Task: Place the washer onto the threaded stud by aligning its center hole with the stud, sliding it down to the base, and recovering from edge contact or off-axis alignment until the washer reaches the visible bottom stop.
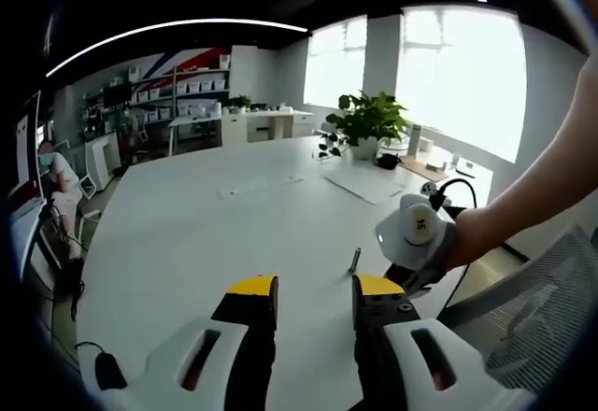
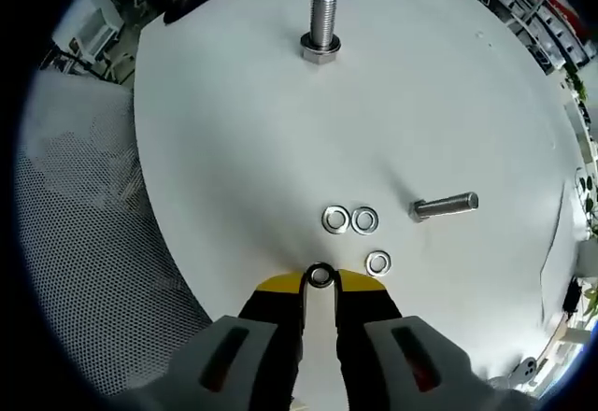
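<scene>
In the right gripper view the right tongs (image 2: 320, 281) rose from the bottom edge with their yellow-tipped jaws drawn close, pinching a washer (image 2: 320, 276) between the tips, just above the white table (image 2: 234, 149). Just beyond the tips lay three loose washers (image 2: 350, 219) on the table: two side by side, touching or nearly so, and a third a little nearer and to the right. To the right of that pair a spare bolt (image 2: 446, 206) lay on its side. Well apart from all of these, toward the top of the view, the threaded stud (image 2: 321, 25) stood upright on its hex base, bare of any washer. A mesh chair back (image 2: 84, 243) showed beyond the table's edge on the left. In the left gripper view the left tongs (image 1: 313, 291) were spread, with a clear gap between the yellow tips and nothing held between them, hovering over the table (image 1: 206, 233). To the right in that view the person's hand (image 1: 472, 238) held the other gripper's white body (image 1: 411, 229) low over the table near its edge, and a small upright metal piece (image 1: 355, 260) stood on the table just left of it; whether it was the stud could not be told. A potted plant (image 1: 366, 121) sat at the table's far end, with shelving (image 1: 177, 89) against the far wall.
</scene>
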A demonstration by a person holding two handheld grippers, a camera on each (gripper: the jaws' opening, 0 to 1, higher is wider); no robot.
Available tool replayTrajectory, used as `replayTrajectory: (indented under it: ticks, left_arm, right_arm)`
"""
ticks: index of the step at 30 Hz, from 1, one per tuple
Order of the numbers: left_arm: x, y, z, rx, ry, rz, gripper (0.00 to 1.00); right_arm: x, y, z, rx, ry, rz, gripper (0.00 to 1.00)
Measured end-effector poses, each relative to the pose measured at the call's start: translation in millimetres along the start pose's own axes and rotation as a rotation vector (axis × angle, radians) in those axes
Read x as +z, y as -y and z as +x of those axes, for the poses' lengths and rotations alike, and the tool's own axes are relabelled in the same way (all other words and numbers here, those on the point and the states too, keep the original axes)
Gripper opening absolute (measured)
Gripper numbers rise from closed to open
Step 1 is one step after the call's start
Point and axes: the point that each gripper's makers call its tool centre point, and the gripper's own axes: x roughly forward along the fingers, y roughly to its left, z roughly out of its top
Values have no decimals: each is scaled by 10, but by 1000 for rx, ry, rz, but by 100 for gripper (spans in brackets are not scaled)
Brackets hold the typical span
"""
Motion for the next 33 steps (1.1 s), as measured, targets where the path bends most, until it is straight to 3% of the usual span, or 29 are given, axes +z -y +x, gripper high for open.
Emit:
replayTrajectory:
  ticks: [24,33]
  left_arm:
    - [37,6,-1,-2,14,12,32]
    - [37,-12,-8,6,17,15,33]
  right_arm:
    - [196,454,-560,-90,70,11,13]
    - [336,610,-607,-113,75,-36,13]
